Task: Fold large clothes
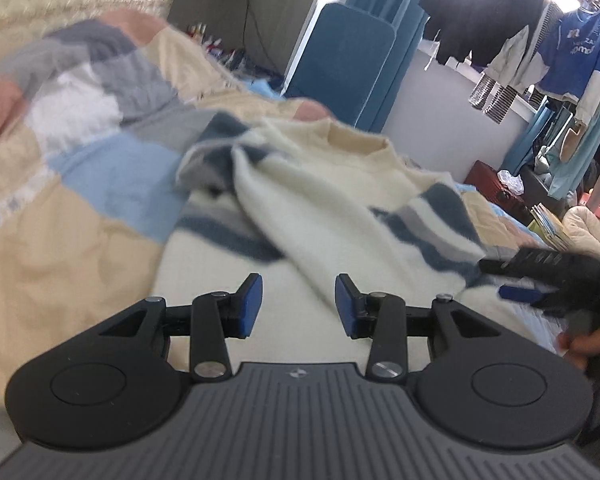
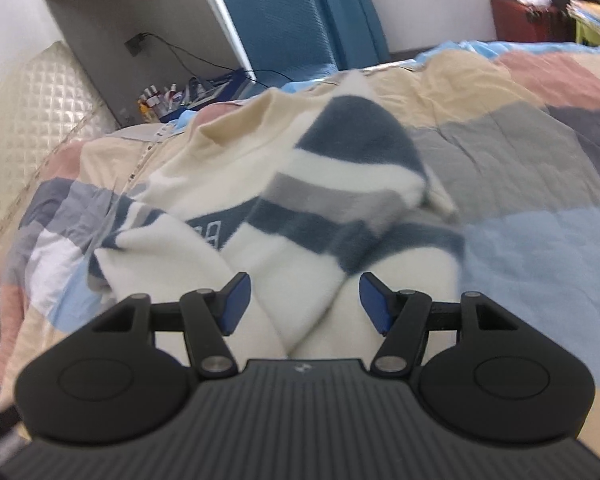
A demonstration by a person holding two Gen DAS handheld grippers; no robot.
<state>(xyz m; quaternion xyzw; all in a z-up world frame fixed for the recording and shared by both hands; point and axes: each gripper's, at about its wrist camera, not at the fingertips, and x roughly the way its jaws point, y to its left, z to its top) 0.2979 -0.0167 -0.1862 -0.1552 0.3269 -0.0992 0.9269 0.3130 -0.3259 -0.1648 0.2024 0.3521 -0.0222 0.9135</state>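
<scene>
A bed carries everything, covered by a patchwork quilt (image 2: 520,152) in beige, pink, grey, white and light blue blocks, wrinkled in places. Directly on the quilt lies a cream sweater (image 2: 228,184) with dark blue and grey stripes, its collar toward twelve o'clock, both sleeves folded inward over its body.

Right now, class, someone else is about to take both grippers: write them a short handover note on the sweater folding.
Left gripper: open, nothing between its fingers, above the sweater's white body.
Right gripper: open, nothing gripped, over the folded-in sleeves.
Sweater: cream with blue and grey stripes, lying on the patchwork quilt, collar away from you.
Done: both sleeves are brought in across the front.
Left: smooth the sleeves, then fold the body up toward the collar.
</scene>
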